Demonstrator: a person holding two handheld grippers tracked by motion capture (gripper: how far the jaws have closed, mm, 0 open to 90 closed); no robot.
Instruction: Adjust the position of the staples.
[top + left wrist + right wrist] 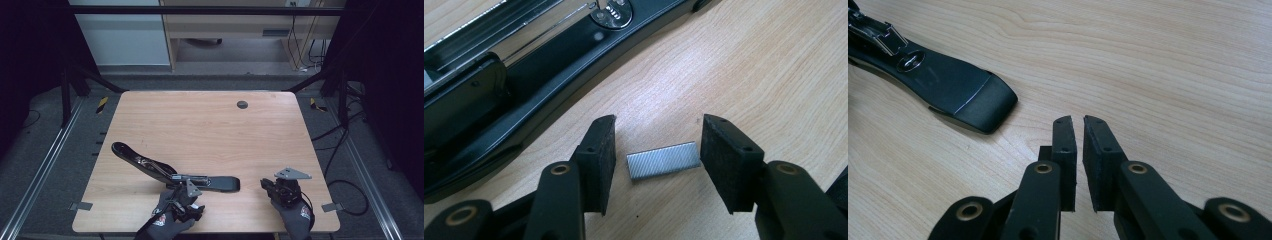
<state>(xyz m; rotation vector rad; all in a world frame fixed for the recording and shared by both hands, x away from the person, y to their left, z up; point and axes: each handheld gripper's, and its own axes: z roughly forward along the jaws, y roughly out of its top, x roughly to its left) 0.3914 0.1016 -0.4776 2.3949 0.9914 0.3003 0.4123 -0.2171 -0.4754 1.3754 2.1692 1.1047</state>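
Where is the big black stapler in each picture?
High view: the stapler lies opened out flat near the front of the wooden table, left of the middle.
Left gripper view: it runs across the upper left, beyond the open left tongs and the staple strip.
Right gripper view: its rounded black end sits at the upper left.
Shared landmark: the light wood-grain tabletop under it.

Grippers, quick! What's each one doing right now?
Left gripper: open, jaws either side of the strip of staples, right pad about touching it.
Right gripper: closed, holding nothing.
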